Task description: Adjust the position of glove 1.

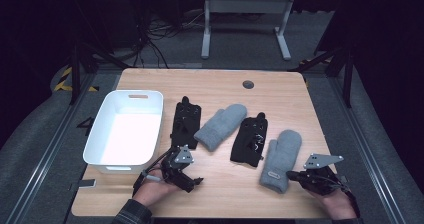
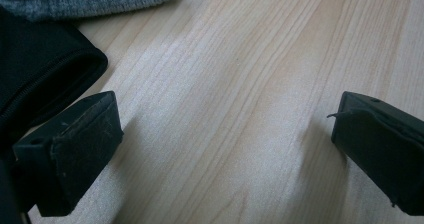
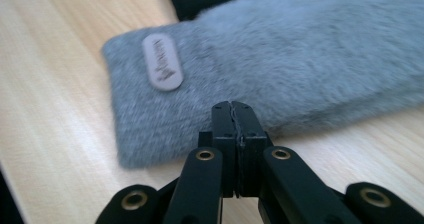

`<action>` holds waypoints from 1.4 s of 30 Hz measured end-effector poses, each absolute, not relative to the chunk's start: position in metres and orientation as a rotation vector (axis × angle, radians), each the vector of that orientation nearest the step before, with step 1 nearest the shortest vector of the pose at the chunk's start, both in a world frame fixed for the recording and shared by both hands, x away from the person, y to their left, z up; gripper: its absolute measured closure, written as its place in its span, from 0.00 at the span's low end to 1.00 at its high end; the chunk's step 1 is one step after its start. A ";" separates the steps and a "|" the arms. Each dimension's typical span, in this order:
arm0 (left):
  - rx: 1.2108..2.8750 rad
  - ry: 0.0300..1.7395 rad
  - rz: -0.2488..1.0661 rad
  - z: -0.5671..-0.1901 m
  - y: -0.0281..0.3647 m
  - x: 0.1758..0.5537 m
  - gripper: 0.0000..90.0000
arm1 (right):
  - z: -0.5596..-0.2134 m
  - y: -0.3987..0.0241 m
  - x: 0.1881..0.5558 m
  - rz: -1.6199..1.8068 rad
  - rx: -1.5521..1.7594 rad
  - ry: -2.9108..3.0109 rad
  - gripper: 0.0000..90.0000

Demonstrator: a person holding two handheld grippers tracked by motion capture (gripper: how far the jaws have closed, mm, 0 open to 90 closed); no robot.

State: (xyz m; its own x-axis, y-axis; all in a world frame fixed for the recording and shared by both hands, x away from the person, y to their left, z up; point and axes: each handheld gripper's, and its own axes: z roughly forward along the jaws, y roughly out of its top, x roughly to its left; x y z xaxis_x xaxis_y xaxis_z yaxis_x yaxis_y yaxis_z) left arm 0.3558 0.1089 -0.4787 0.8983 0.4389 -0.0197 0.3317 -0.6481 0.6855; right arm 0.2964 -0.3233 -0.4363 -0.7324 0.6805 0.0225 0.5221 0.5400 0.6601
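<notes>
High view: a light wooden table (image 1: 220, 84) with rounded corners fills the middle of the frame, standing on grey carpet in a dark room. At the top centre stands the white frame of another desk (image 1: 245, 21), with a tangle of cables (image 1: 155, 34) on the floor to its left; yellow-black tape (image 1: 64, 79) marks the floor at the left edge. A round grommet (image 1: 248, 84) sits near the table's far edge.

On the table's left part rests a white plastic bin (image 1: 97, 139). Right of it, in a row toward the lower right, lie a black glove (image 1: 186, 121), a grey knit mitten (image 1: 220, 126), a second black glove (image 1: 250, 140) and a grey furry mitten (image 1: 280, 159).

The furry mitten lies flat at the lower right of centre. Its long axis runs nearly up and down the frame, slightly tilted: rounded tip toward the upper right, cuff toward the lower left, near the table's front edge. An oval label (image 3: 162, 61) sits on the cuff.

The right gripper (image 1: 292, 175), at the lower right, points left at the cuff end; in the right gripper view its jaws are pressed together with nothing between them, the tips just short of the mitten's edge or at it.

The left gripper (image 2: 225, 149) is at the lower left of centre, below the first black glove; its jaws stand wide apart over bare wood.
</notes>
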 end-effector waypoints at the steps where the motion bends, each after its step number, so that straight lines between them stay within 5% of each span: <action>1: 2.331 0.548 0.191 -0.479 0.109 0.356 0.00 | -0.437 -0.322 0.296 0.979 0.996 2.555 1.00; 23: 2.330 0.546 0.190 -0.479 0.109 0.356 0.00 | -0.438 -0.264 0.303 1.074 0.773 2.690 1.00; 31: 2.330 0.546 0.190 -0.479 0.109 0.356 0.00 | -0.416 -0.285 0.337 1.087 0.839 2.563 1.00; 42: 2.327 0.549 0.189 -0.479 0.109 0.356 0.00 | -0.442 -0.288 0.351 0.988 0.897 2.634 1.00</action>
